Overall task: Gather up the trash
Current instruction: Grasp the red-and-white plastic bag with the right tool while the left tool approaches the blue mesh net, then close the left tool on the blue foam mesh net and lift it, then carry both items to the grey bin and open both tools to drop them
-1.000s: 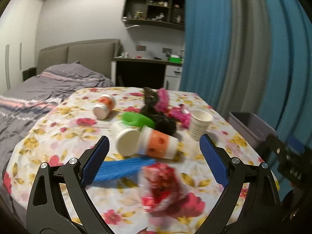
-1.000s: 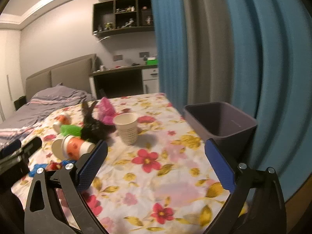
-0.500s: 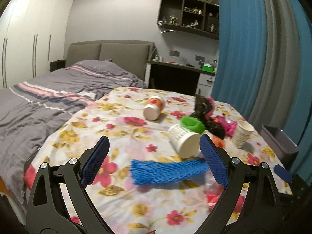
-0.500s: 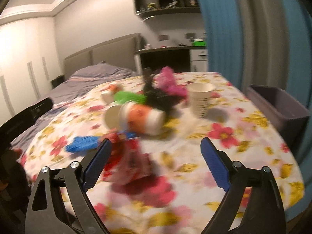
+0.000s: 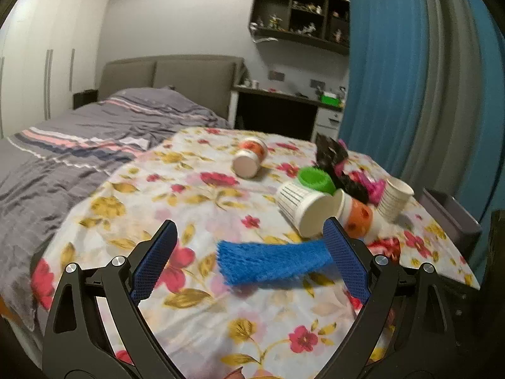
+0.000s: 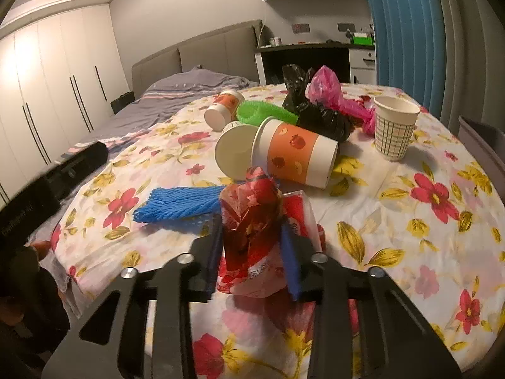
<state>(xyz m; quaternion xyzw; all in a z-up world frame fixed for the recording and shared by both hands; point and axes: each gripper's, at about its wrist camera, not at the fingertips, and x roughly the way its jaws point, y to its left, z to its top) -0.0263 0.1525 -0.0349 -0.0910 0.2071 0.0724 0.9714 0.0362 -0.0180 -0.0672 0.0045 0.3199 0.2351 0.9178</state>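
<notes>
Nearest me, my right gripper (image 6: pixel 252 246) is closing on the red wrapper (image 6: pixel 252 221), and its pads already pinch the crumpled film from both sides where it lies on the near part of the table (image 6: pixel 394 230). I judge the wrapper light, soft and slick, likely to crush or slide, so I want the bite on its bunched middle, not a loose edge. My left gripper (image 5: pixel 249 259) hangs wide open and empty, with the blue foam net (image 5: pixel 271 260) flat on the cloth between its fingers but untouched. That net looks springy and weightless, so a pinch across its narrow width should do. Beyond lie two tipped paper cups, one orange-banded (image 6: pixel 296 154) and one white (image 6: pixel 235 154), both thin-walled and easily dented. Farther on sit a green ring (image 6: pixel 262 113), a black bag (image 6: pixel 322 117), a pink bag (image 6: pixel 334 98) and an upright cup (image 6: pixel 394 126). The grey bin (image 5: pixel 451 211) stands off the table's right edge.
</notes>
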